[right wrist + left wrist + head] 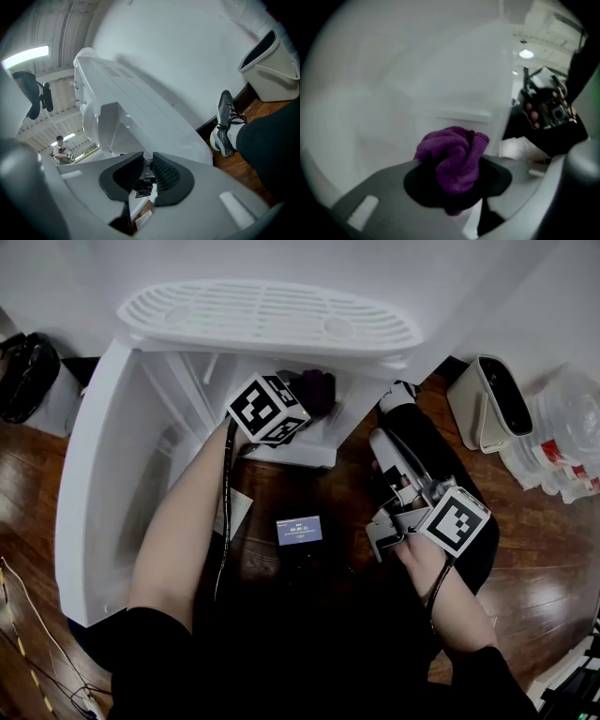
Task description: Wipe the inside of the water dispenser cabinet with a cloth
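The white water dispenser [267, 315] stands ahead with its cabinet door [89, 484] swung open to the left. My left gripper [302, 401] reaches into the cabinet opening, shut on a bunched purple cloth [319, 388]. In the left gripper view the cloth [452, 157] bulges from between the black pads of the left gripper [454, 177], close to the white inside wall [417, 84]. My right gripper [384, 451] hangs outside, right of the cabinet. Its jaws [147, 171] stand together with nothing in them, facing the dispenser [140, 108].
A phone [299, 530] with a lit screen lies on the wooden floor before the cabinet. A white bin [492, 404] and plastic bottles [562, 446] stand at the right, a black bag [26, 376] at the left. A shoe [225, 124] rests near the dispenser's base.
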Demonstrator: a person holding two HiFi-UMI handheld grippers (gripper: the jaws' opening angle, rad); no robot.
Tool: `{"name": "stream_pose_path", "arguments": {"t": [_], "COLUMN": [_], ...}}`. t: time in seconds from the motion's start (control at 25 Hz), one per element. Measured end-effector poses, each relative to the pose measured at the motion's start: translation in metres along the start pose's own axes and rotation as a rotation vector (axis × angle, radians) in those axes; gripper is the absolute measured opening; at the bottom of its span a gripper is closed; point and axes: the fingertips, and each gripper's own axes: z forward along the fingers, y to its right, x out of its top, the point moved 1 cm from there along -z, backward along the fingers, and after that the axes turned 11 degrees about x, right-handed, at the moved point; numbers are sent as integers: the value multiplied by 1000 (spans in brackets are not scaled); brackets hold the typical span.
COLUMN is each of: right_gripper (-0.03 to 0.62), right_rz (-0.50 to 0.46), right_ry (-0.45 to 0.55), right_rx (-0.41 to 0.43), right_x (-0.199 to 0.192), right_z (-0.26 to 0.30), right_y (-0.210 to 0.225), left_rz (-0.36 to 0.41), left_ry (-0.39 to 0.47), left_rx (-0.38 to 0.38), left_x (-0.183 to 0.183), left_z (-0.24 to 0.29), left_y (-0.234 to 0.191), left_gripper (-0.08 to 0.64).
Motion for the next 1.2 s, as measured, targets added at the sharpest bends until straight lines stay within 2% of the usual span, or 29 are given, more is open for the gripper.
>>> {"name": "stream_pose_path", "arguments": {"t": [0.08, 0.24, 0.36, 0.52, 0.68, 0.76, 0.92, 1.04, 1.12, 1.2], "right_gripper": [64, 64, 63, 57, 57, 57, 57, 57, 57, 57], "right_rz": [22, 59, 58, 56, 30, -16, -81, -91, -123, -136], "right_ry": [10, 16, 6, 2, -16, -39, -130, -154, -146, -123], "right_rx": [17, 24, 2, -44, -53, -36, 31, 30, 6, -15], "right_x": [-2, -11, -14, -16, -18, -20, -42, -48, -40, -29], "right_z": [2, 1, -6, -14, -12, -7, 6, 6, 2, -4], "right_y": [-2, -2, 5, 17, 17, 9, -15, -20, -17, -11], "left_rz": [116, 249, 352, 359, 365, 380, 447, 484, 463, 371], "left_ry": [-90, -264, -328, -309, -305, -313, -347, -381, -391, -366], "left_rx": [-65, -163, -167, -115, -75, -75, -128, -113, -108, -130], "left_x": [-11, -35, -49, -43, -40, -43, -58, -65, -64, -58], "left_z": [-5, 13, 36, 52, 48, 41, 19, 16, 22, 33], "left_y": [18, 27, 9, -17, -25, -18, 24, 21, 6, -1], "left_gripper": [181, 181, 181, 179, 176, 177, 176, 178, 179, 179]}}
